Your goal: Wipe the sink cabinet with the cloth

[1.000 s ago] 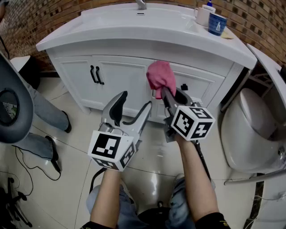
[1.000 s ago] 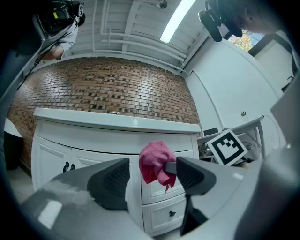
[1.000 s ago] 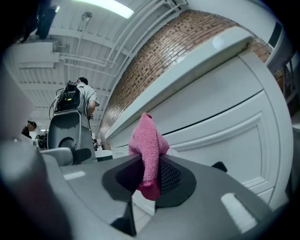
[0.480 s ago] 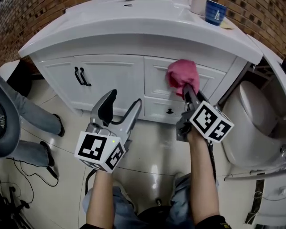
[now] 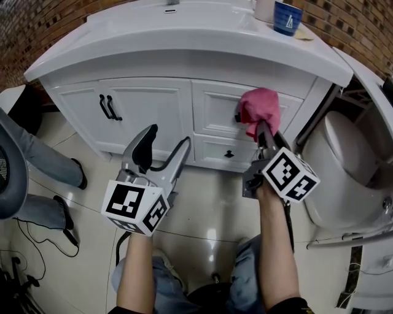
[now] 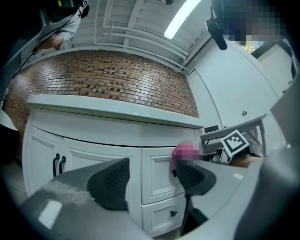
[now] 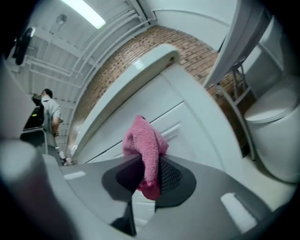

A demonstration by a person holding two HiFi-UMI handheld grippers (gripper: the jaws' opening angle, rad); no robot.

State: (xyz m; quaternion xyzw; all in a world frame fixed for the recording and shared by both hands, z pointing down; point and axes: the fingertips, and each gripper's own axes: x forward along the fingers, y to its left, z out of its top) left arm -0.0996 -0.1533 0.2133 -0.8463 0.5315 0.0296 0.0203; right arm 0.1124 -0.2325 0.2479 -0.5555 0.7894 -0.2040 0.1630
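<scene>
Right gripper view: the right gripper pinches a pink cloth, its length running up along the jaws, touching the sink cabinet. The left gripper is spread, empty.

blue cup beside a white cup — toilet at right

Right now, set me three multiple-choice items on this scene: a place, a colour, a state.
1. The cloth is at: A. the upper drawer B. the left door C. the toilet.
2. The cloth is: A. blue B. pink C. white.
3. The left gripper is: A. open, empty B. shut on the cloth C. shut on a handle.
Answers: 1 A, the right gripper holds it at that drawer front; 2 B, pink in the head view; 3 A, its jaws stand apart with nothing between.
</scene>
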